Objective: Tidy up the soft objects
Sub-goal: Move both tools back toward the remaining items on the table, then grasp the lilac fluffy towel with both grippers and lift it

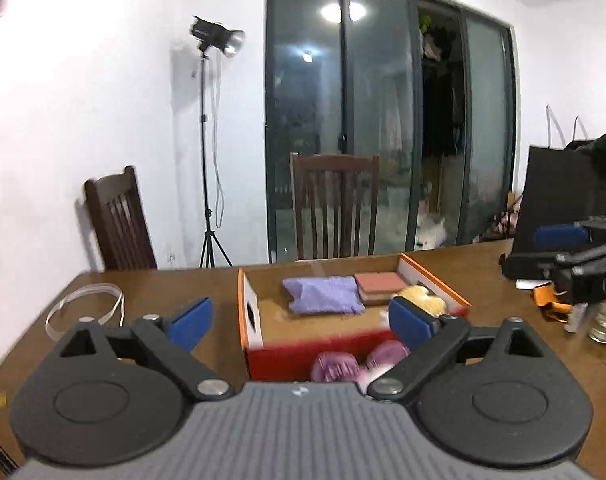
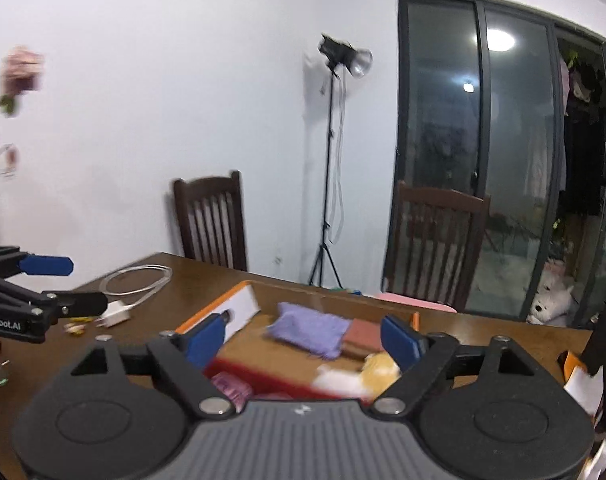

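An open cardboard box with orange rim and red front sits on the wooden table. Inside lie a folded purple cloth, a pink sponge block and a yellow plush. A pink knitted item lies on the table before the box front. My left gripper is open and empty, hovering in front of the box. My right gripper is open and empty, above the box's near edge; the box, purple cloth, yellow plush and pink item show below it.
A white cable loop lies at the table's left. Two wooden chairs stand behind the table, with a light stand by the wall. A black bag and small clutter crowd the right side.
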Motion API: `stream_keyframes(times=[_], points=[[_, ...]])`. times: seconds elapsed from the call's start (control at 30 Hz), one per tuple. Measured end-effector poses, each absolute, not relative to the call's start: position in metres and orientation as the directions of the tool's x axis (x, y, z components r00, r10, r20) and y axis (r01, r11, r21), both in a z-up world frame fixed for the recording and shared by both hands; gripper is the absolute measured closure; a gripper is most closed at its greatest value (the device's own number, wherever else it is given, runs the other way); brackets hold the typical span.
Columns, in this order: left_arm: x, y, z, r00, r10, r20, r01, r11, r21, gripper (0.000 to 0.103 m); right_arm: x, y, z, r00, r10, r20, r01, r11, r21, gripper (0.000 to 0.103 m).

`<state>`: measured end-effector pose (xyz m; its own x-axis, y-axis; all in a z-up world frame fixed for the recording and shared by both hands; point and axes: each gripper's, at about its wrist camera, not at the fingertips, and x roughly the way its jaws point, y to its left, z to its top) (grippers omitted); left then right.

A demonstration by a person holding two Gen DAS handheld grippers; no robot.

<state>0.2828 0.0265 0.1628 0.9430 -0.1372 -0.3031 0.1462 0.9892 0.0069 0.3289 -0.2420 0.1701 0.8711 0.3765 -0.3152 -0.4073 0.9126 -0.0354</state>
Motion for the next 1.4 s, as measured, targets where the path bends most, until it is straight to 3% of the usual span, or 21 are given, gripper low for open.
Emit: stream_keyframes(times=[0.23,0.43,0.53,0.67,0.73,0.9,1.03,1.1,1.2,1.33,1.4], points=[[0.176,0.032,0.105,0.952,-0.052,-0.302,0.047,0.999,-0.023,0.002,0.218,-0.248,0.116,0.837,0.446,-0.316,-0.46,0.887,0.036,0.013],[0.15,0.044,0.079,0.921,-0.042,-0.387,0.019,0.998,-0.063,0.002,0.177,-0.253,0.07,0.783,0.486,-0.389,-0.492,0.866,0.091,0.01],[0.159,0.044,0.079,0.919,-0.061,-0.389,0.027,0.996,-0.091,0.002,0.181,-0.254,0.067,0.797,0.453,-0.4,-0.463,0.883,0.079,0.013],[0.183,0.032,0.073,0.913,-0.156,-0.377,0.109,0.984,-0.144,0.004,0.189,-0.256,0.064,0.786,0.485,-0.385,-0.462,0.873,0.155,0.028],[0.202,0.025,0.068,0.911,-0.189,-0.366,0.142,0.978,-0.152,0.008,0.199,-0.252,0.058,0.78,0.488,-0.39,-0.459,0.872,0.172,0.031],[0.273,0.012,0.057,0.87,-0.262,-0.417,0.196,0.961,-0.196,0.038,0.235,-0.246,0.035,0.765,0.478,-0.432,-0.416,0.878,0.237,0.045],[0.309,0.003,0.044,0.833,-0.282,-0.476,0.208,0.957,-0.203,0.055,0.258,-0.245,0.03,0.763,0.49,-0.422,-0.387,0.869,0.308,0.047],[0.312,0.001,0.035,0.813,-0.286,-0.508,0.223,0.958,-0.181,0.072,0.267,-0.242,0.03,0.761,0.491,-0.424,-0.384,0.868,0.316,0.047],[0.296,0.007,0.025,0.813,-0.274,-0.514,0.213,0.961,-0.176,0.083,0.276,-0.232,0.026,0.75,0.499,-0.434,-0.398,0.865,0.307,0.047],[0.279,0.017,0.015,0.789,-0.26,-0.557,0.166,0.963,-0.215,0.086,0.278,-0.206,0.016,0.71,0.526,-0.468,-0.464,0.849,0.252,0.047],[0.269,0.021,0.014,0.783,-0.241,-0.574,0.133,0.965,-0.225,0.086,0.278,-0.193,0.01,0.692,0.528,-0.492,-0.492,0.844,0.213,0.054]])
